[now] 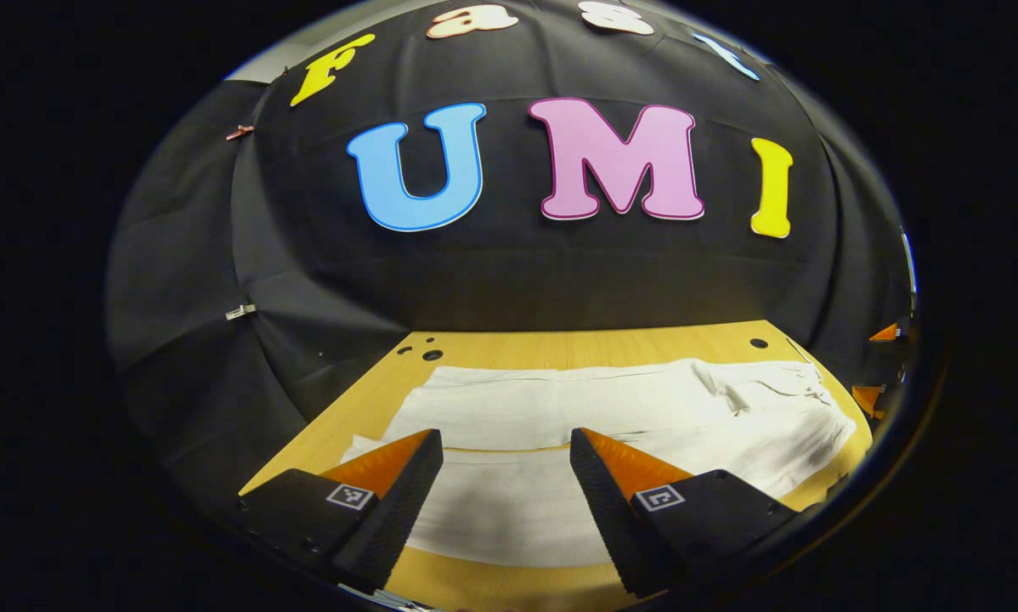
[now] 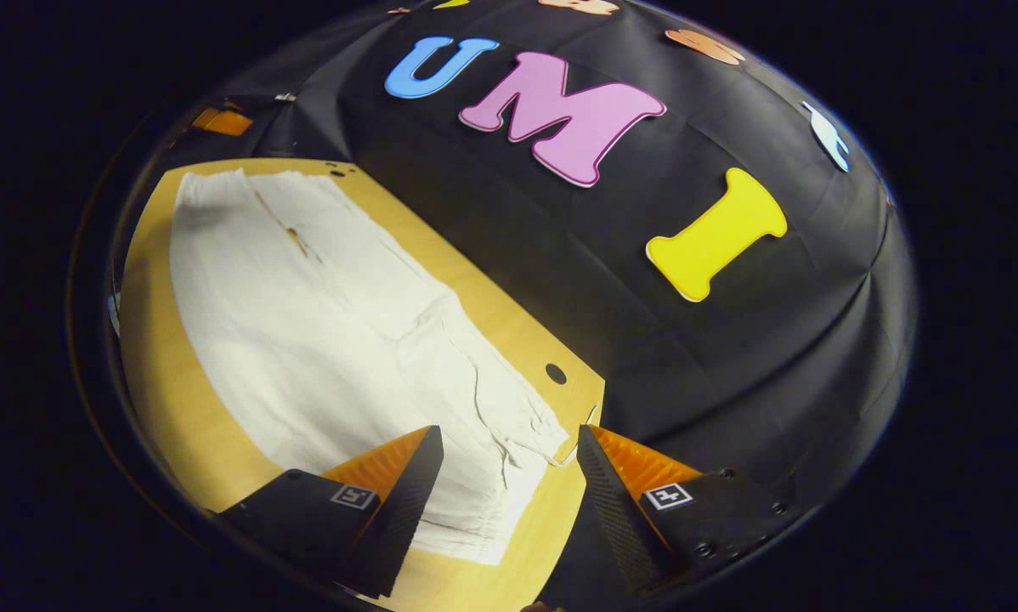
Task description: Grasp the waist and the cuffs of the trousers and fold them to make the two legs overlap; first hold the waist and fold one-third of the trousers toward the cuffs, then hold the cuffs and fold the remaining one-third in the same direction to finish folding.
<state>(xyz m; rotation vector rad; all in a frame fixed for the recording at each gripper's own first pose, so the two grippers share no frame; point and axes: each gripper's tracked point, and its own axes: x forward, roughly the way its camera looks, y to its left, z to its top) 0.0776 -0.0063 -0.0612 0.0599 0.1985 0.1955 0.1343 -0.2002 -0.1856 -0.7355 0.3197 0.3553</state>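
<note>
Wooden table (image 1: 509, 348) carries the white trousers (image 1: 611, 408), laid flat w/ both legs side by side, not yet overlapped. So I judge step one is in hand: folding leg over leg. Long axis runs along the table; waist (image 2: 509, 476) sits just under my right gripper (image 2: 509, 438), cuffs (image 2: 212, 183) at the far end. My left gripper (image 1: 506, 442) hovers over the legs. Both gape wide, holding nothing. Next: drop & pinch waist and cuff edges.

No legible text, labels or numbers anywhere.
</note>
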